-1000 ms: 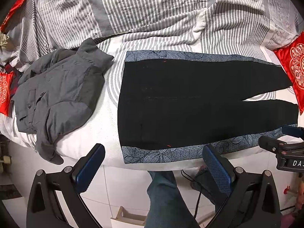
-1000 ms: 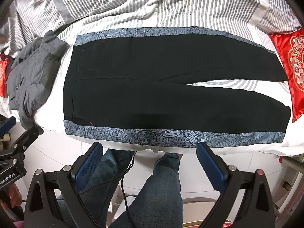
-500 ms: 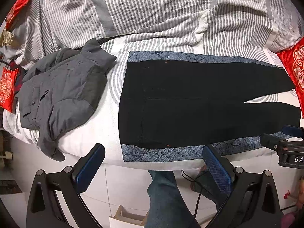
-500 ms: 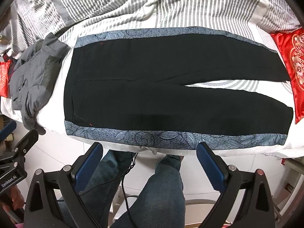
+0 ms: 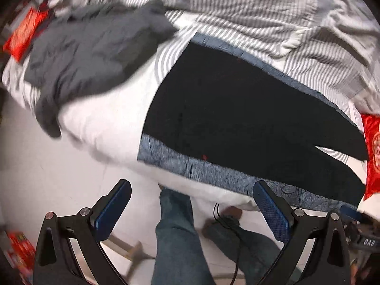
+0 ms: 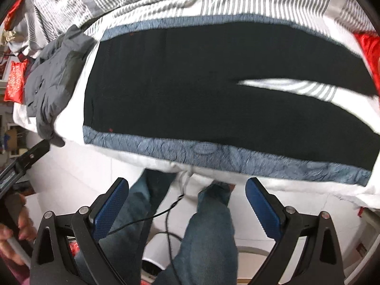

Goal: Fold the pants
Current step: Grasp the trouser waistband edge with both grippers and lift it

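Note:
Black pants (image 5: 232,109) (image 6: 213,90) with blue-grey patterned side stripes lie flat across the bed, waistband at the left, both legs reaching right with a gap between them. My left gripper (image 5: 190,204) hangs open over the floor in front of the bed edge, below the waist end, with nothing between its blue pads. My right gripper (image 6: 187,199) is open too, off the bed below the near side stripe. Neither touches the pants. Both views are motion-blurred.
A crumpled grey jacket (image 5: 87,54) (image 6: 52,76) lies left of the pants. Striped bedding (image 5: 237,4) is bunched behind. Red cushions (image 5: 372,152) (image 6: 14,83) sit at both ends. The person's jeans-clad legs (image 6: 209,232) and a black cable stand on white floor tiles below.
Both grippers have moved closer to the bed edge and the views have tilted; the pants look larger. The pants themselves lie as before. Both grippers stay open.

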